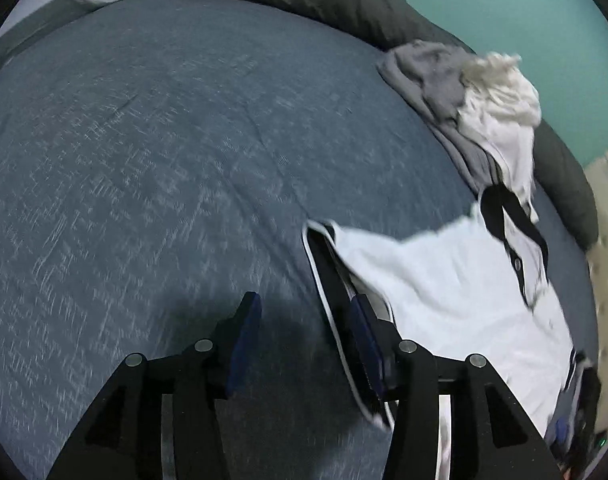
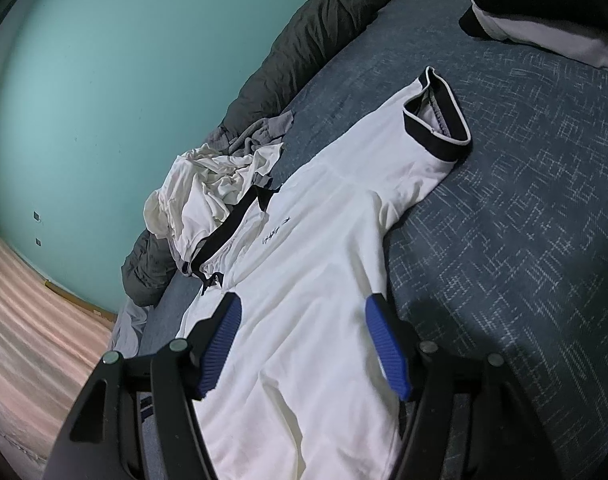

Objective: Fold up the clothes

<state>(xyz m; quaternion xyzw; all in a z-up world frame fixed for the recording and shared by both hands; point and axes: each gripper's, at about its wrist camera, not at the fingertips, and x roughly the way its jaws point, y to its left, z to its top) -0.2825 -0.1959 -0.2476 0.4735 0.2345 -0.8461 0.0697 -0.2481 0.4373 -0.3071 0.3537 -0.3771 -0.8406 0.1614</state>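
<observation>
where it lies flat, white shirt (image 2: pixel 304 280) black-trimmed | left tool (image 1: pixel 304 320) released | right tool (image 2: pixel 300 320) released

- A blue bedspread (image 2: pixel 524 208) with a pale crosshatch weave covers the bed.
- A dark grey quilt (image 2: pixel 312 40) lies bunched along the bed's edge, just beside the teal wall (image 2: pixel 104 80).
- Pinkish wood flooring (image 2: pixel 32 320) meets that wall at a skirting strip.
- 2 small fittings sit low on the wall.
</observation>
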